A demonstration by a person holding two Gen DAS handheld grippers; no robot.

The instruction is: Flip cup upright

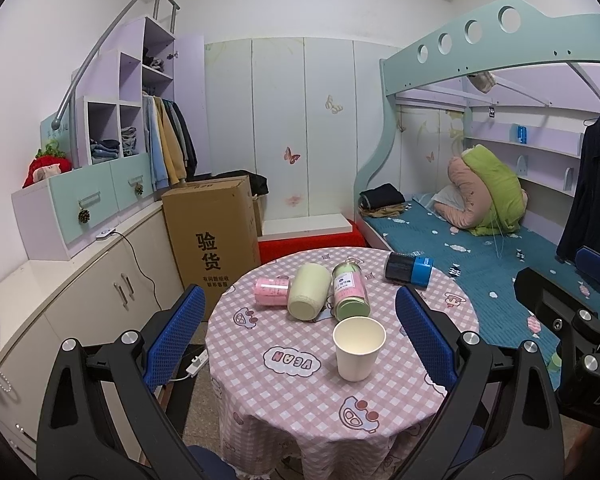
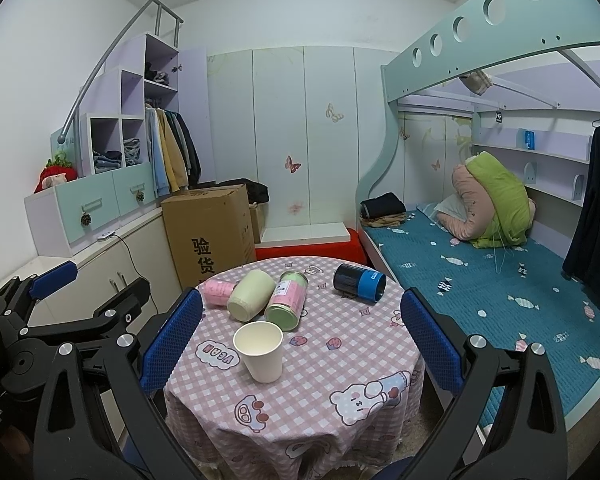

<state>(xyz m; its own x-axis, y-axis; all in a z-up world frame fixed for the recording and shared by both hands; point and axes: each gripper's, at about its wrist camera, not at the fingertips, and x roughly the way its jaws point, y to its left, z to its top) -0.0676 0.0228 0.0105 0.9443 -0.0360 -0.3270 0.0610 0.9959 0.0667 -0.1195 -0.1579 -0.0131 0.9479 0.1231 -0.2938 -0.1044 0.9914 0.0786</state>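
Paper cup (image 1: 359, 347) (image 2: 259, 350) stands upright on the round table (image 1: 300, 408) (image 2: 340, 360), mouth up, inside looks empty, w/ nothing touching it. Taking the cup as the marker: just behind it lie three cylinders on their sides in a cluster — a green-pink labelled canister (image 1: 350, 290) (image 2: 289, 300) nearest, almost touching the cup's rim as seen from here; a pale yellow-green tumbler (image 1: 309, 290) (image 2: 250, 295) next to that, leaning against it; a pink tumbler (image 1: 271, 291) (image 2: 219, 293) furthest to that side. Further back and off to the bed side of the cup lies a black-and-blue can (image 1: 408, 269) (image 2: 359, 281), well apart from the rest.

Left gripper (image 1: 296, 334) (image 2: 96, 294) hangs in the air on the near side of the cup, jaws spread wide, blue pads (image 1: 175, 334) either side of the table view, gripping nothing. Right gripper (image 2: 300, 340) same story: near side of cup, jaws wide apart, empty.

Beyond the cup, past the table edge: a cardboard box (image 1: 212, 236) (image 2: 208, 228) on the floor, bunk bed (image 1: 480, 248) (image 2: 480, 272) w/ teal cover, and a wardrobe shelf unit (image 1: 132, 112) (image 2: 140, 120) w/ hanging clothes.
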